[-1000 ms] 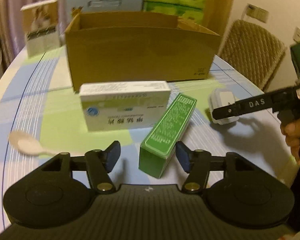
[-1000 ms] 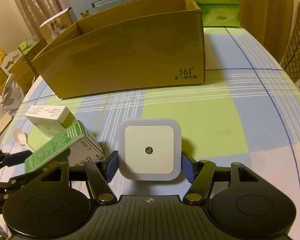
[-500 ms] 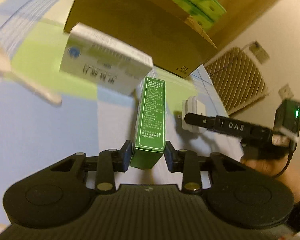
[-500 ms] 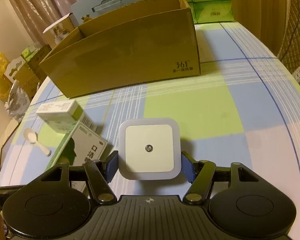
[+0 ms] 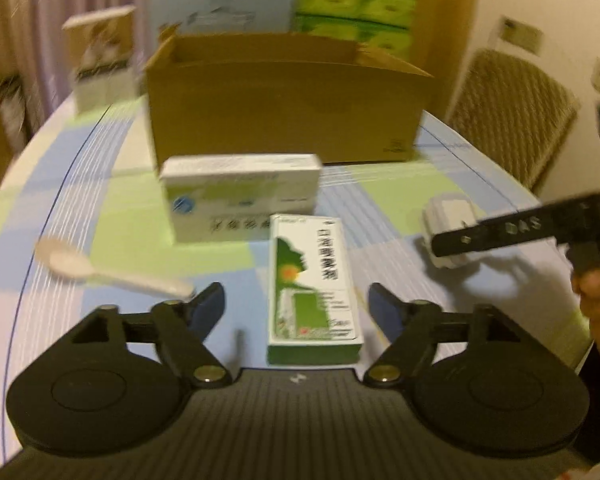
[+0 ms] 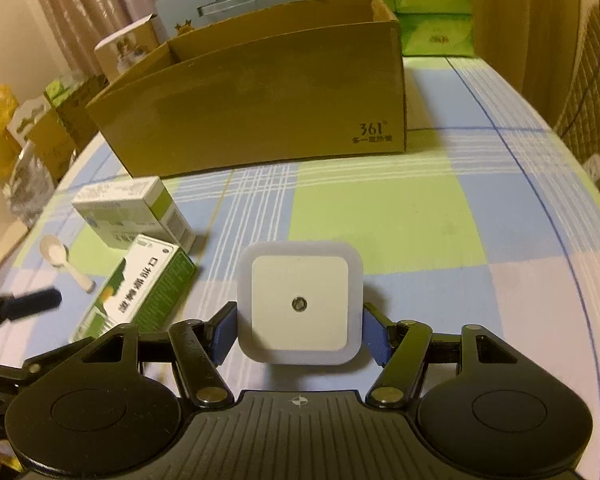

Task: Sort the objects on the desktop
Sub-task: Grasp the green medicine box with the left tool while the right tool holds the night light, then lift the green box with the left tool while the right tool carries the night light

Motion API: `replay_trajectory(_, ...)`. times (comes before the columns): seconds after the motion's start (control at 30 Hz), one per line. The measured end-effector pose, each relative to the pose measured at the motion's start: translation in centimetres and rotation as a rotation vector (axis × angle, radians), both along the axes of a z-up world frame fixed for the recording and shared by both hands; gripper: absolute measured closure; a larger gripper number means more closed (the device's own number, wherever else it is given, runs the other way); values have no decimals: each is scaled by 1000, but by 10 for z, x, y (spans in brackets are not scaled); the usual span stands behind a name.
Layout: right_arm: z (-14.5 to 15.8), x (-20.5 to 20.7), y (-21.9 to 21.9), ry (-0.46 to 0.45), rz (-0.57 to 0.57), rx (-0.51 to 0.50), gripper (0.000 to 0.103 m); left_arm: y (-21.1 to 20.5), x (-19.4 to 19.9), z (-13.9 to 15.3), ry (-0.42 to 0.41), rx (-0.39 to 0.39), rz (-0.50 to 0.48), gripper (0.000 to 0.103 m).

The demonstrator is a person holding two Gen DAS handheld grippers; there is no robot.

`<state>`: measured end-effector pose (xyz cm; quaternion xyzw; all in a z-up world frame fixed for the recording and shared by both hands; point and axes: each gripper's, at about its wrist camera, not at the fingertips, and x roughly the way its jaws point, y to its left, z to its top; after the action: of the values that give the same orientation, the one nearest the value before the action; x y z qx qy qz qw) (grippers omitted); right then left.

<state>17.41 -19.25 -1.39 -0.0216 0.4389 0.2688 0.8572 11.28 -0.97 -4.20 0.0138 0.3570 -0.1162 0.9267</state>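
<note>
Checked tablecloth point(image 6: 380, 216), left tongs point(image 5: 296, 308) opening around green box point(image 5: 312, 288), right tongs point(image 6: 300, 332) clamping night light point(image 6: 300, 304)

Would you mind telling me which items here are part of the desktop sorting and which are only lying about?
For the sorting:
- green medicine box, between the opening left hand-held gripper pads, not pressed
- white medicine box
- spoon
- night light, clamped by the right hand-held gripper
- cardboard box

Lying about:
- green tissue packs
- blue carton
- wicker chair

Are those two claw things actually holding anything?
The right gripper clamps the white night light by its sides. The left gripper is opening around the green box.
</note>
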Motion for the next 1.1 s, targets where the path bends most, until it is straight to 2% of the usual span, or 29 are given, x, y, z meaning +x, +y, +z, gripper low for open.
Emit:
replay_trajectory(0.07,-1,-2,4,-24,17,-23,41,-11,4,-3,-7,51,-33,22)
replay_trajectory(0.17,-4,0,5,-32,23,-35,40,-17,13,-12,14,80,-40,22)
replay_trajectory(0.33,-10,6,6,-15,19,-45,38,-19,23,-20,44,80,-27,23)
replay_trajectory(0.47,-9,3,12,-41,41,-71,38,-21,25,-23,53,83,-38,28)
replay_trajectory(0.87,-9,3,18,-69,45,-104,38,-26,34,-25,62,95,-22,29)
replay_trajectory(0.93,-9,4,18,-70,44,-104,38,-27,36,-27,71,94,-15,34)
replay_trajectory(1.03,-10,4,19,-69,45,-119,38,-26,40,-29,92,84,-4,49)
replay_trajectory(1.1,-11,4,18,-63,40,-121,38,-26,41,-30,100,87,-3,51)
